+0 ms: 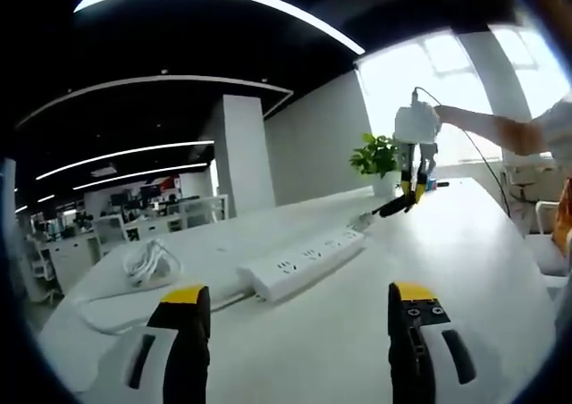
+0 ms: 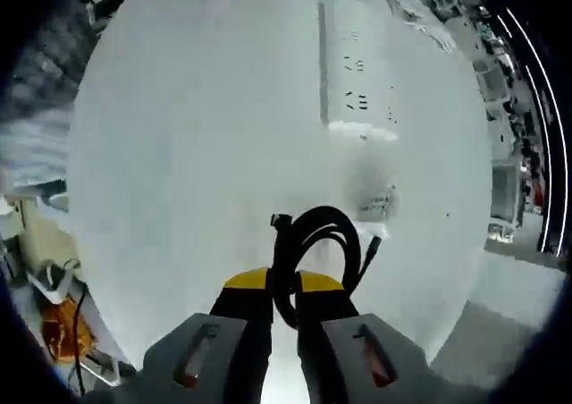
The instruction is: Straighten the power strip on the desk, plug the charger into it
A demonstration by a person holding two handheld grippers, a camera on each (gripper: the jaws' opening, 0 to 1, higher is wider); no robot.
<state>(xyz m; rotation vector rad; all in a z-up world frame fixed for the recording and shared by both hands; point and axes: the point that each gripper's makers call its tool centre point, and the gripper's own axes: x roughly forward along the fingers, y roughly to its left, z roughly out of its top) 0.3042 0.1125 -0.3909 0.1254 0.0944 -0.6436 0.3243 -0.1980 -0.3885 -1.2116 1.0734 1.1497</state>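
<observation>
Left gripper (image 1: 299,310): your fingers spread, empty | right gripper (image 2: 282,304): clamped on black cable (image 2: 308,243), raised over tabletop (image 1: 465,270) | strip (image 1: 302,263) lies slantwise ahead of your left, nearer that hand.

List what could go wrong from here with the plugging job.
1. The right claw pinches only a loop of the black cable, so the dangling plug ends may swing and be hard to aim.
2. The power strip lies loose and skewed on the desk, with the left claw open and off it; pushing could slide it.
</observation>
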